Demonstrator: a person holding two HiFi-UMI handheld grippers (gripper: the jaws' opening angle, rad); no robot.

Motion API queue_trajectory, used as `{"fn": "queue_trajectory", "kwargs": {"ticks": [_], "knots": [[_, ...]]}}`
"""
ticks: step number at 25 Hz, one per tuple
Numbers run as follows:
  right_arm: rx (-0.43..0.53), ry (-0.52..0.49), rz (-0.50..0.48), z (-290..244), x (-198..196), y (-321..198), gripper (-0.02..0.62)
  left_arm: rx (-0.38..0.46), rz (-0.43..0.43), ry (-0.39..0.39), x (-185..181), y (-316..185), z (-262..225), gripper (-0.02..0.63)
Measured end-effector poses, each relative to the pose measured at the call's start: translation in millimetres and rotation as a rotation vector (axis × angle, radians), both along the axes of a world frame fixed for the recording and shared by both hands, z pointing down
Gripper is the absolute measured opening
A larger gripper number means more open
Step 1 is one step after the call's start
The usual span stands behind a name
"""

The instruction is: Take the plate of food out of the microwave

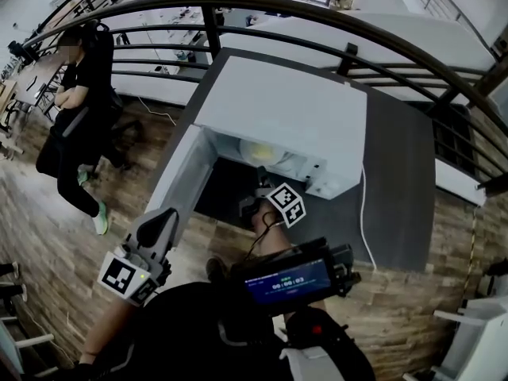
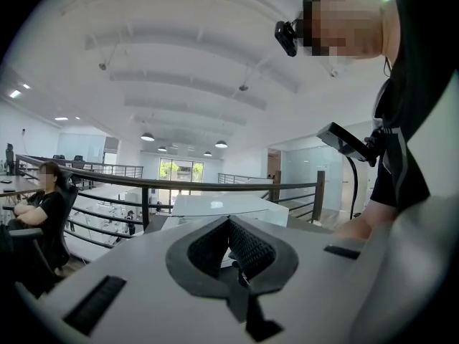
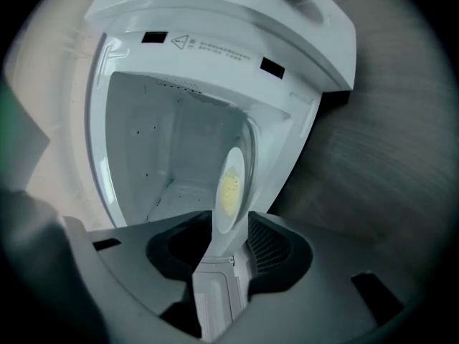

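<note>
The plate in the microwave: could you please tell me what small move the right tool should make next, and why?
Probably close the right tool on the plate: its rim sits between the open jaws, and the plate is inside the microwave.

Open-plan office, mezz. level — railing (image 1: 317, 18), desks (image 1: 32, 82) w/ seated person (image 1: 79, 78).

Person at work in a black short-sleeved top (image 2: 401, 120), a black camera (image 2: 287, 38) fixed at the head; a black device (image 1: 290, 282) with a blue-lit screen sits at the chest, a black cable (image 2: 351, 185) running from it. The left gripper (image 2: 229, 224) and right gripper (image 3: 228, 221) are pale grey shells with dark ribbed pads (image 2: 251, 249); each bears a white cube (image 1: 286, 203) printed with black square markers.
</note>
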State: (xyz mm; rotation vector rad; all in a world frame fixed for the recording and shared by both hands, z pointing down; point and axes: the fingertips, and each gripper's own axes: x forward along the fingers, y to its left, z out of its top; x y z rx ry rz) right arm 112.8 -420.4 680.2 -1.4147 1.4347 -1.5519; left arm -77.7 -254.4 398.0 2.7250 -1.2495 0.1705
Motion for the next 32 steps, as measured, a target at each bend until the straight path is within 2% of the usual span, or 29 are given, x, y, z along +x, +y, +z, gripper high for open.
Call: {"fn": "queue_trajectory", "kwargs": {"ticks": [9, 13, 15, 16, 18, 19, 21, 25, 29, 32], "knots": [[-0.033, -0.121, 0.061, 18.3, -2.7, -21.1, 0.137, -0.022, 0.005, -0.033, -0.6, -2.2, 9.9, 0.003], [-0.051, -0.17, 0.097, 22.7, 1.1, -25.9, 0.135, -0.036, -0.007, -0.018, 0.7, -2.3, 5.1, 0.003], [-0.069, -0.182, 0.106, 25.0, 0.6, -24.4, 0.089, -0.046, -0.019, -0.018, -2.0, -2.5, 3.5, 0.003], [-0.07, -0.194, 0.114, 25.7, 0.2, -23.8, 0.088, -0.046, -0.022, -0.022, -3.8, -2.1, 3.6, 0.003], [-0.055, -0.214, 0.129, 24.7, 0.5, -23.7, 0.077, -0.038, -0.016, -0.03, -5.5, -0.9, 4.1, 0.003], [-0.045, -0.217, 0.133, 23.1, 1.3, -24.2, 0.038, -0.035, -0.017, -0.026, -6.0, -0.6, 4.2, 0.003], [-0.025, -0.21, 0.134, 19.0, 2.4, -24.9, 0.011, -0.035, -0.028, -0.002, -7.4, -0.5, 3.4, 0.003], [0.011, -0.215, 0.12, 15.6, 3.3, -18.5, 0.009, -0.041, -0.032, 0.003, -9.3, 1.5, 2.7, 0.003], [0.075, -0.203, 0.093, 11.8, 5.2, -8.7, 0.008, -0.047, -0.014, -0.036, -10.5, 4.4, 10.1, 0.003], [0.099, -0.19, 0.061, 9.0, 1.6, 0.1, 0.008, -0.056, 0.0, -0.012, -5.8, 5.3, 8.0, 0.003]]}}
